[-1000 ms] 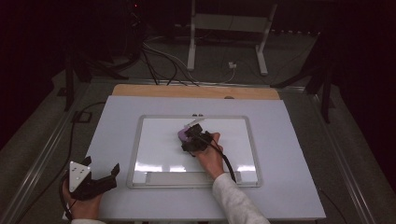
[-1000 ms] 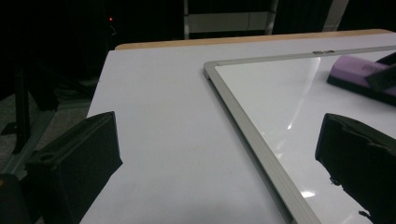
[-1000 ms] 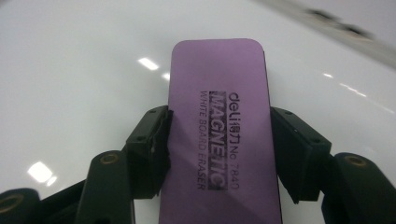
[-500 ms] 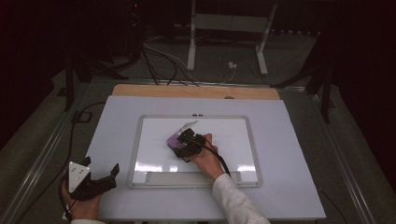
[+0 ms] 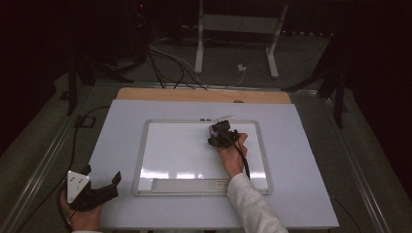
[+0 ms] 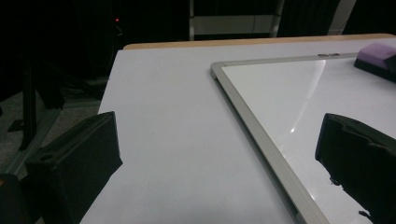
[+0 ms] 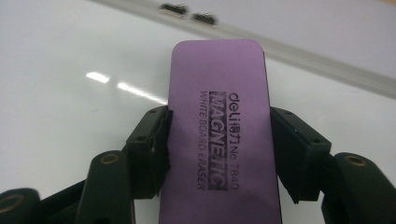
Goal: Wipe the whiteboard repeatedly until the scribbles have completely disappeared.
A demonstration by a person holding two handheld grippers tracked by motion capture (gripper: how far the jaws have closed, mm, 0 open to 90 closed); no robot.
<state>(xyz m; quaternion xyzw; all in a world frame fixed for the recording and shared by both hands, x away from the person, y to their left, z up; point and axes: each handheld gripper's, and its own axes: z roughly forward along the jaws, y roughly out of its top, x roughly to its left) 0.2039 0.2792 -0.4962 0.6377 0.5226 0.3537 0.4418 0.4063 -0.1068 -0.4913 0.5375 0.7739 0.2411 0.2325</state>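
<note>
A large pale table (image 5: 145, 111) takes up the middle of the high view, with a strip of bare wood (image 5: 204, 94) along its far edge and a dark floor with cables and a metal stand (image 5: 233, 34) beyond it. A whiteboard (image 5: 175, 150) with a silver frame lies flat at the table's centre, its glossy surface catching streaks of light; in the left gripper view its near corner and frame run diagonally across the table. The person's right arm, in a white sleeve (image 5: 250, 206), reaches in from the bottom edge, and the right hand (image 5: 232, 154) rests over the board's far right part. The right gripper (image 5: 219, 136) in that hand is clamped on a purple eraser (image 7: 219, 135) — its two black jaws press against the eraser's long sides, partly closed to the eraser's width. The eraser lies flat on the whiteboard near the far frame, close to two small clips (image 7: 189, 14), and its top carries printed lettering. The left hand (image 5: 82, 213) sits at the table's near left corner, well apart from the board, holding the left gripper (image 5: 99, 187) — its jaws stand wide apart with nothing between them, pointing across the table toward the board.
</note>
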